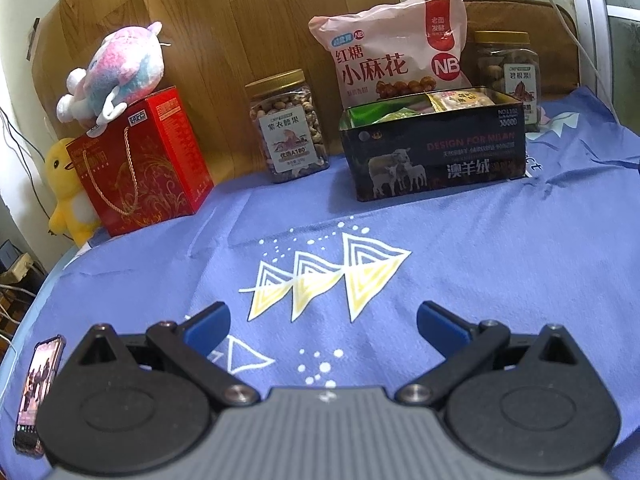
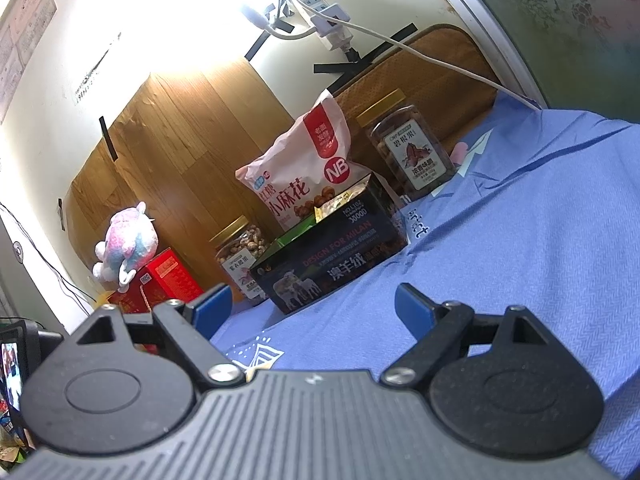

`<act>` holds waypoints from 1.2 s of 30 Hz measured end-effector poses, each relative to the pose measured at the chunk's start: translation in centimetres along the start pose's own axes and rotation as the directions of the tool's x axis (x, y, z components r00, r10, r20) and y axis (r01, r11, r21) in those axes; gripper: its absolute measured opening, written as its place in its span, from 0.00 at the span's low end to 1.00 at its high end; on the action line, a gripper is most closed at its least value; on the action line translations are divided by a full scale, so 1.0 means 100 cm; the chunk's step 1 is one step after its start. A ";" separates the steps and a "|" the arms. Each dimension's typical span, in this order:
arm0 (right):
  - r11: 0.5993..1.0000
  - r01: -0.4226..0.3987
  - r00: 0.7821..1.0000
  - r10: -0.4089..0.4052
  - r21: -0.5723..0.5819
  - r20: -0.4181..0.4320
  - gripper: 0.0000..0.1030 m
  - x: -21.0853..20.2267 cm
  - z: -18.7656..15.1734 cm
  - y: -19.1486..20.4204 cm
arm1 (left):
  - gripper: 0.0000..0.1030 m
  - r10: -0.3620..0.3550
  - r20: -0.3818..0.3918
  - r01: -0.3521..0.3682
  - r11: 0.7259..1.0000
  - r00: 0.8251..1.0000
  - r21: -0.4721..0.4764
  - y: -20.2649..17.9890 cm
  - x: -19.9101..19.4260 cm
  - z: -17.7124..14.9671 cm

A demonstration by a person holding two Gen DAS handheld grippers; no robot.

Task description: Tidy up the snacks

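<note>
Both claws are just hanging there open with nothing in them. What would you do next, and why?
Probably ease the left gripper forward toward the nut jar beside the dark tin. Both it and the right gripper are open and empty, the tin already holds packets, and that jar stands loose on the blue cloth.

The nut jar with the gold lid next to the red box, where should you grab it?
Grip the nut jar around its clear middle, coming level from the front over the blue cloth. It stands upright with free space on both sides, between the red box and the black tin. The left hand-held gripper is open.
</note>
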State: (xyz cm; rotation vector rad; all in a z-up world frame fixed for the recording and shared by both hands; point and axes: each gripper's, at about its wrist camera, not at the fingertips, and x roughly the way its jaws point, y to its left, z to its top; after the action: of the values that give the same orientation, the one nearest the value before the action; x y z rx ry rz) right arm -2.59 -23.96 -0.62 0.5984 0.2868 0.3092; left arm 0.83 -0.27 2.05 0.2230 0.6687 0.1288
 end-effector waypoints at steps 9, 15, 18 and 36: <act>1.000 0.000 1.000 0.000 0.006 0.014 0.88 -0.002 0.001 0.000 | 1.00 -0.005 0.009 0.004 1.000 1.000 0.019 -0.004 -0.005 0.003; 1.000 0.000 1.000 0.000 0.014 0.017 0.88 -0.003 0.003 -0.003 | 1.00 -0.003 0.012 0.003 1.000 1.000 0.031 -0.007 -0.007 0.004; 1.000 -0.001 1.000 0.001 0.018 0.018 0.88 -0.003 0.003 -0.004 | 1.00 -0.002 0.013 0.001 0.999 1.000 0.039 -0.009 -0.007 0.004; 0.998 -0.004 0.999 0.001 0.059 0.038 0.88 -0.008 0.007 -0.017 | 1.00 0.002 0.015 -0.003 0.996 1.000 0.088 -0.027 -0.009 0.009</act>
State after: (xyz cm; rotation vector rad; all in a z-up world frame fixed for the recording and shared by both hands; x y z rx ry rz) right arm -2.80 -25.92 -0.94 0.6621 0.2596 0.2924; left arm 0.81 -3.22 2.61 0.3091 0.6601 0.1005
